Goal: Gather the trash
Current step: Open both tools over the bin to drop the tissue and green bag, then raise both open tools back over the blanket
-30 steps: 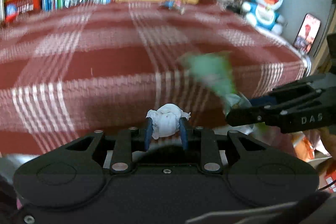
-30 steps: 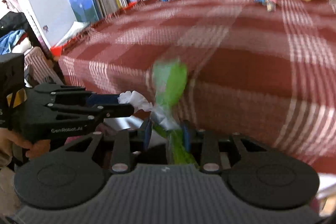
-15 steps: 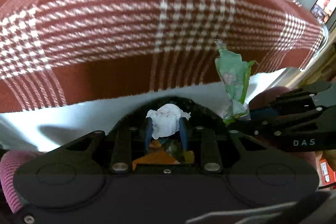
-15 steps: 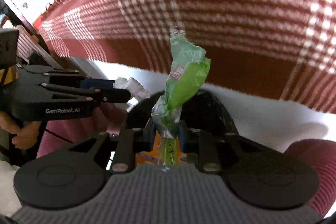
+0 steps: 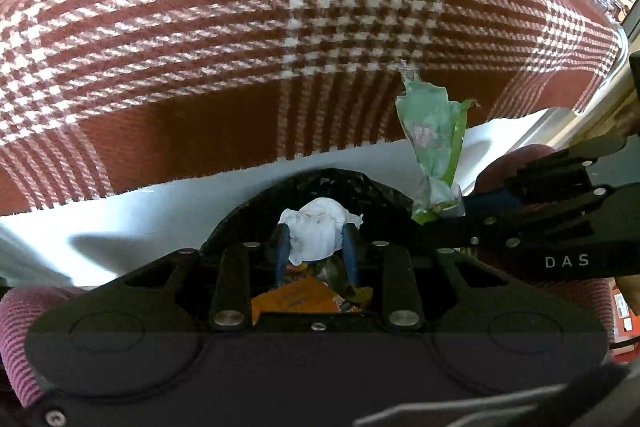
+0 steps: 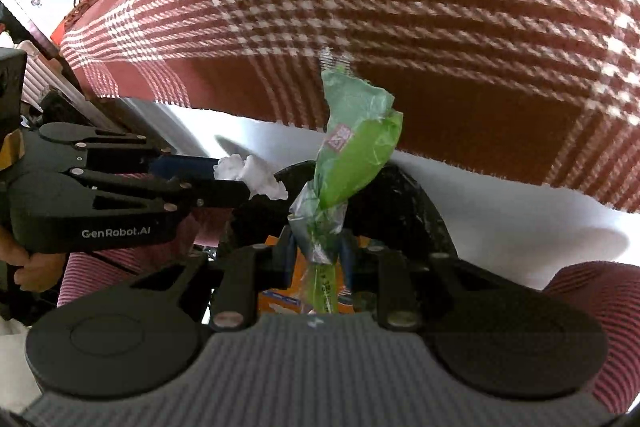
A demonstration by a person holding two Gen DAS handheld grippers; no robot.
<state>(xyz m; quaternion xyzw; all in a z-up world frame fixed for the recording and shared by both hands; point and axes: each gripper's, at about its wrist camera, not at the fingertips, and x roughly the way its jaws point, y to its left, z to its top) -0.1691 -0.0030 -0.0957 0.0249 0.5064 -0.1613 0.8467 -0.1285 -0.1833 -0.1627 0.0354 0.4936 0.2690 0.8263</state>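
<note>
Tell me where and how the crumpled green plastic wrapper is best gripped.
Grip the crumpled green plastic wrapper at its twisted, narrow lower end, coming from below with one finger on each side. The top flares wide and floppy; the twisted neck is compact enough to pinch. The right hand-held gripper already holds it there, upright over the black bin bag.

Both grippers hang over the bin [image 5: 344, 183], which sits below the blanket [image 5: 280, 27] edge: left gripper [image 5: 314, 255] holding the tissue [image 5: 316, 231], right gripper [image 6: 316, 251] holding the wrapper [image 6: 352, 147] beside it.
</note>
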